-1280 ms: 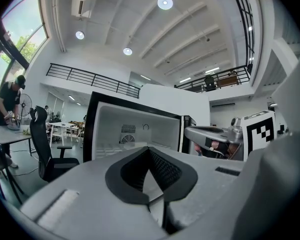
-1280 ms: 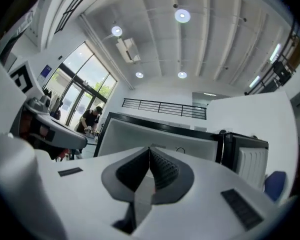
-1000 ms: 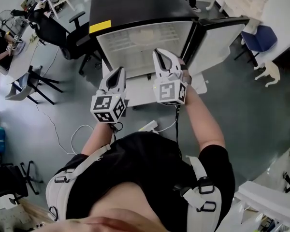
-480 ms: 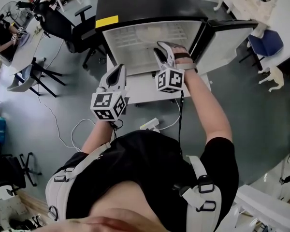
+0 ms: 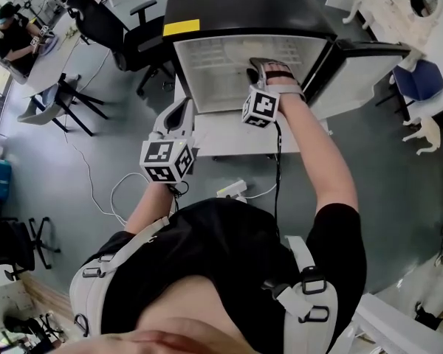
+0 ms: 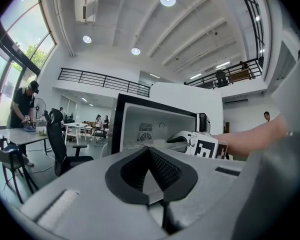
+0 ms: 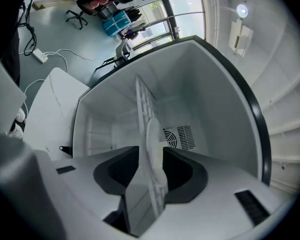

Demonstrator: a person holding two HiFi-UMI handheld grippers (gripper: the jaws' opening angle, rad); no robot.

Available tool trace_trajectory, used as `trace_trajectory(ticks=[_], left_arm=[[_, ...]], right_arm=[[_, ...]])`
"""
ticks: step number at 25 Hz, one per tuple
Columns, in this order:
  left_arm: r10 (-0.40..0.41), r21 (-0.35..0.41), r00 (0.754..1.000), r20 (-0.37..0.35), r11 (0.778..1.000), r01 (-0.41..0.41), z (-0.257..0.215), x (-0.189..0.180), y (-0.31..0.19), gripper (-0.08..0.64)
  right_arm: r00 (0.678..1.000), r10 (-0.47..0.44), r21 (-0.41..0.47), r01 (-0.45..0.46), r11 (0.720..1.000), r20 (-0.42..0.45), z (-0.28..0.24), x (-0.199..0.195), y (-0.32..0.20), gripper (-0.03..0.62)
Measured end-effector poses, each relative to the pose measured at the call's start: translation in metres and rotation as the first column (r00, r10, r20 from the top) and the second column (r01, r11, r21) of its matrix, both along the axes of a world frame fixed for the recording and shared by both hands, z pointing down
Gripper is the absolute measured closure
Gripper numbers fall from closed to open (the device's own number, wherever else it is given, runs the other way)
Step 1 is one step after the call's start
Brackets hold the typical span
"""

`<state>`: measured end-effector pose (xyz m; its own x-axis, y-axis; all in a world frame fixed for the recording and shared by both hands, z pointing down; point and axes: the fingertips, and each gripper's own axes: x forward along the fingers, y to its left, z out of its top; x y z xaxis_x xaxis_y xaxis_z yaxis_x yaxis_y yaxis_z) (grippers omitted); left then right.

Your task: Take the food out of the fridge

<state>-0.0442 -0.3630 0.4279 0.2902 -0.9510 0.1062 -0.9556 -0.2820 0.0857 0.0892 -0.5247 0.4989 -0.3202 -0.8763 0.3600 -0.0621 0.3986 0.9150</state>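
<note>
The small black fridge [image 5: 244,6] stands open, its door [image 5: 362,72] swung to the right. My right gripper [image 5: 262,66] reaches into the white interior [image 5: 210,72], rolled onto its side. Its jaws are opening, and a thin white plate [image 7: 152,134] on the wire shelf [image 7: 142,96] stands edge-on between them, clear of both pads. Whether food lies on the plate I cannot tell. My left gripper [image 5: 179,116] hangs outside, in front of the fridge, shut and empty. The left gripper view shows its closed jaws [image 6: 151,156] and the right gripper [image 6: 182,136] at the fridge.
A white panel [image 5: 229,135] lies on the floor in front of the fridge. A power strip [image 5: 232,190] and cables trail on the floor near my feet. Office chairs [image 5: 107,28] and a desk with a seated person [image 5: 18,32] stand to the left.
My right gripper has gone down and forward into the fridge, rolled onto its side and opened from shut. The left gripper has edged slightly forward.
</note>
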Motion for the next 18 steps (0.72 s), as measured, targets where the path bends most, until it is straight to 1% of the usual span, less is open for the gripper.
trace_trajectory(ticks=[5, 11, 12, 14, 18], left_arm=[[-0.018, -0.005, 1.000, 0.003, 1.000, 0.018, 0.002, -0.008, 0.002, 0.558], [-0.025, -0.007, 1.000, 0.009, 1.000, 0.025, 0.001, -0.012, 0.004, 0.558], [-0.025, -0.007, 1.000, 0.009, 1.000, 0.025, 0.002, -0.012, 0.004, 0.558], [-0.021, -0.010, 1.000, 0.011, 1.000, 0.021, 0.003, -0.011, 0.004, 0.558], [-0.004, -0.009, 1.000, 0.013, 1.000, 0.004, 0.004, -0.004, 0.004, 0.558]], right_arm=[[0.998, 0.024, -0.005, -0.024, 1.000, -0.065, 0.012, 0.000, -0.016, 0.456], [0.994, 0.039, -0.009, -0.040, 0.999, -0.102, 0.021, 0.004, -0.017, 0.462], [0.994, 0.043, 0.000, -0.043, 0.999, -0.101, 0.019, 0.004, -0.015, 0.478], [0.994, 0.051, 0.026, -0.048, 0.998, -0.102, 0.011, 0.005, -0.013, 0.556], [0.991, 0.044, 0.051, -0.037, 0.998, -0.128, 0.008, 0.008, -0.003, 0.568]])
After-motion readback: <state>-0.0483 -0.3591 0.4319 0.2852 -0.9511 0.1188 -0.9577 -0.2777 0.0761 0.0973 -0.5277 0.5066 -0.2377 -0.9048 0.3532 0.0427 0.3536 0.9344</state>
